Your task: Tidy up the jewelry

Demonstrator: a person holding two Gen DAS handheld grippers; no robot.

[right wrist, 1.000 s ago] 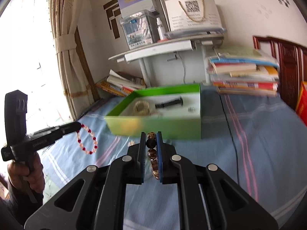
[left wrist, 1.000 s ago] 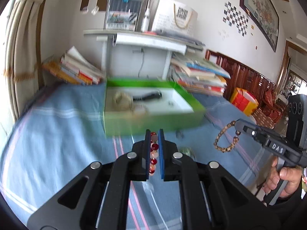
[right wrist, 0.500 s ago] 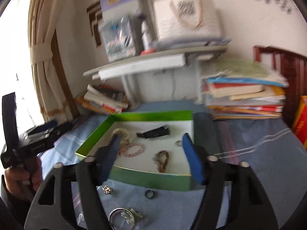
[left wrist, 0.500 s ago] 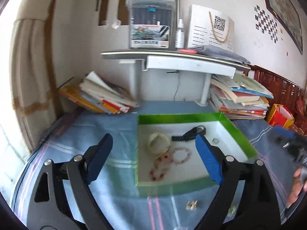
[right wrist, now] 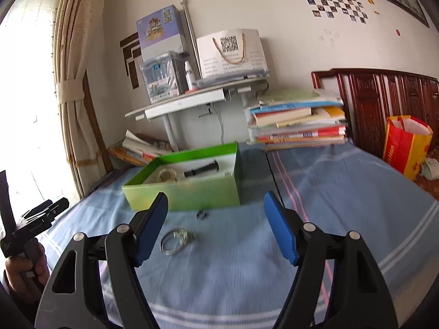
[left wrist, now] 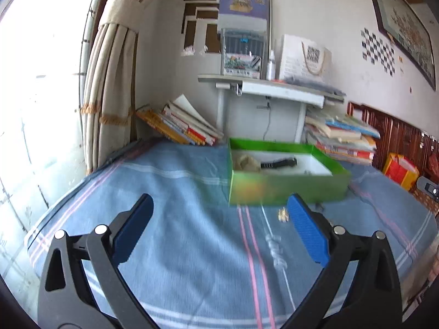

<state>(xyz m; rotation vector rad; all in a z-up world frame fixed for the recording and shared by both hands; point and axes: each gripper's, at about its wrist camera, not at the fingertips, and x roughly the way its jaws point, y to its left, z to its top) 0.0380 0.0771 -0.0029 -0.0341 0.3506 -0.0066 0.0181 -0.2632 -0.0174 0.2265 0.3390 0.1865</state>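
Note:
A green box (left wrist: 285, 189) (right wrist: 186, 192) stands on the blue striped cloth, with a black watch (left wrist: 278, 163) (right wrist: 201, 170) and a pale bangle (right wrist: 168, 175) inside. My left gripper (left wrist: 219, 230) is open and empty, back from the box over the cloth. My right gripper (right wrist: 216, 224) is open and empty, in front of the box. A silver bracelet (right wrist: 177, 240) lies on the cloth between the right fingers. A small dark ring (right wrist: 202, 213) lies by the box front. A small gold piece (left wrist: 282, 215) and a clear bracelet (left wrist: 275, 250) lie near the left gripper.
Stacks of books (right wrist: 299, 120) and leaning books (left wrist: 178, 124) sit behind the box, under and beside a white desk (left wrist: 271, 89). A red and yellow bag (right wrist: 404, 144) stands at the right. A curtain (left wrist: 112, 82) hangs at the left.
A second ago each gripper was shut on a bead bracelet. Both opened over the box and dropped them in, then pulled back toward me and lower.

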